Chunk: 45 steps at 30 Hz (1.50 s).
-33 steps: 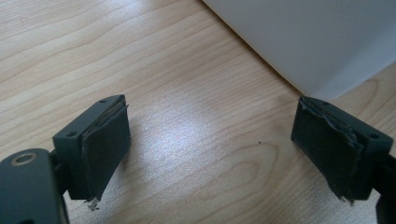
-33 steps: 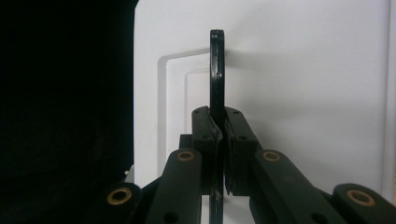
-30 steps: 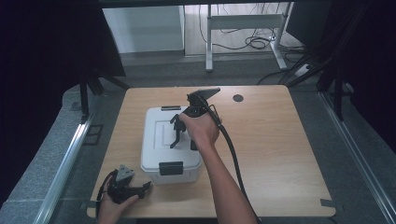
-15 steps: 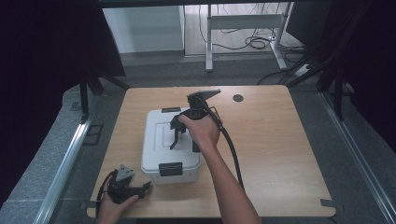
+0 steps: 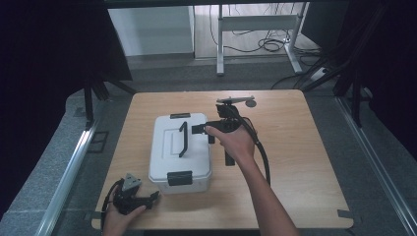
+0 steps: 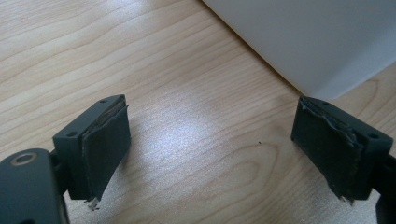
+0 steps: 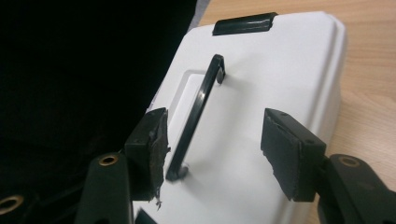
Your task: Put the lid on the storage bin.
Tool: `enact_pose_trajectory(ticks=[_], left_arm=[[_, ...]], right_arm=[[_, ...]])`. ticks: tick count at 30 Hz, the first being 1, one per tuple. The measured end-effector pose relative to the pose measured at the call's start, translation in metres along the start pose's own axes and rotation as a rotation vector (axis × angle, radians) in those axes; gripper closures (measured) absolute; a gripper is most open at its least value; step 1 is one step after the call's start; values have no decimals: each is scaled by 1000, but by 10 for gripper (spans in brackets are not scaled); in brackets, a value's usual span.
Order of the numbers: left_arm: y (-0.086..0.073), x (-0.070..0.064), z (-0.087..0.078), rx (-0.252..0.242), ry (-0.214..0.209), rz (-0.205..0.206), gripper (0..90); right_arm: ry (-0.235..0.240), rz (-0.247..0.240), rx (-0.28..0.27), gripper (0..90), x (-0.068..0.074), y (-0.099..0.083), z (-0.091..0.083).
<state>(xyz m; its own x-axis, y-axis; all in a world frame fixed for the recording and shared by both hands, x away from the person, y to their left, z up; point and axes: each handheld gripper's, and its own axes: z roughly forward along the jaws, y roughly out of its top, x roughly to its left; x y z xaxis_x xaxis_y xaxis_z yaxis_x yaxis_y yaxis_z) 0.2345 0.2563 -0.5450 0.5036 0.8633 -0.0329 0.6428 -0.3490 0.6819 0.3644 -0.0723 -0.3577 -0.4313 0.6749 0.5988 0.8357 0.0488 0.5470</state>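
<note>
- High view pictures are showing a white box [image 5: 181, 150] being kept near the middle-left of the wooden table [image 5: 305, 162], with its lid down and its black carry handle [image 5: 183, 139] being stood upright on top.
- A black latch [image 5: 179, 178] is being seen on the near end of the box and another latch [image 5: 180, 116] on the far end; whether they are fastened cannot be told.
- The right gripper [image 5: 202, 129] is being held just beside the right edge of the lid, level with the handle but apart from it.
- Right gripper view is showing the jaws being kept wide, with the right gripper [image 7: 212, 149] being aimed along the lid so that the handle [image 7: 196, 116] is lying between the pads without being touched.
- The left gripper [image 5: 147, 198] is being rested at the near left corner of the table, just beside the near corner of the box.
- Left gripper view is showing the left gripper [image 6: 212, 144] being held wide over bare wood, with nothing between the pads and a corner of the box [image 6: 317, 37] lying just beyond.
- The work is being judged as at an early stage: the handle is being approached, nothing is being gripped, and the box is not being lifted.
- Closing on the handle, and whatever carrying or opening is meant, is being judged as yet to be done.
</note>
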Motion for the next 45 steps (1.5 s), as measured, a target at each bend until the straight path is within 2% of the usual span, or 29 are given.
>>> enact_pose_trajectory(ticks=[1, 2, 3, 4, 5, 10, 11, 12, 16, 18, 19, 22, 24, 30, 34, 35, 37, 41, 45], left_arm=[[0, 0, 0, 0, 0, 0, 117], [0, 0, 0, 0, 0, 0, 117], [0, 0, 0, 0, 0, 0, 118], [0, 0, 0, 0, 0, 0, 118], [0, 0, 0, 0, 0, 0, 119], [0, 0, 0, -1, 1, -1, 121], [0, 0, 0, -1, 1, -1, 121], [0, 0, 0, -1, 1, -2, 121], [0, 0, 0, -4, 1, -3, 124], [0, 0, 0, -4, 2, -3, 124], [0, 0, 0, -4, 2, -3, 124], [0, 0, 0, -4, 3, -3, 124], [0, 0, 0, -4, 3, -3, 124], [0, 0, 0, -4, 3, -4, 124], [0, 0, 0, -3, 4, -4, 124], [0, 0, 0, -3, 5, -5, 124], [0, 0, 0, -3, 6, -6, 124], [0, -1, 0, -4, 7, -7, 124], [0, -1, 0, -4, 7, -7, 124]], right_arm=[[15, -16, -16, 403, -4, -5, -10], [15, -16, -16, 403, -4, -5, -10], [30, -25, -37, 398, -10, -10, -20], [30, -25, -37, 398, -10, -10, -20], [39, -29, -57, 394, -15, -16, -30], [40, -46, -85, 375, -29, -29, -47], [43, -44, -99, 368, -39, -37, -54], [43, -44, -99, 368, -39, -37, -54], [51, -44, -130, 363, -62, -57, -68], [49, -42, -134, 362, -67, -61, -71], [49, -41, -142, 355, -75, -70, -76], [50, -35, -149, 349, -83, -77, -80], [49, -27, -153, 347, -97, -92, -86], [19, 0, -138, 344, -123, -117, -97], [17, 17, -145, 341, -133, -125, -102], [27, 37, -146, 338, -140, -130, -104], [28, 45, -145, 337, -144, -132, -104], [13, 86, -139, 335, -158, -142, -104], [9, 92, -139, 335, -161, -144, -104]])
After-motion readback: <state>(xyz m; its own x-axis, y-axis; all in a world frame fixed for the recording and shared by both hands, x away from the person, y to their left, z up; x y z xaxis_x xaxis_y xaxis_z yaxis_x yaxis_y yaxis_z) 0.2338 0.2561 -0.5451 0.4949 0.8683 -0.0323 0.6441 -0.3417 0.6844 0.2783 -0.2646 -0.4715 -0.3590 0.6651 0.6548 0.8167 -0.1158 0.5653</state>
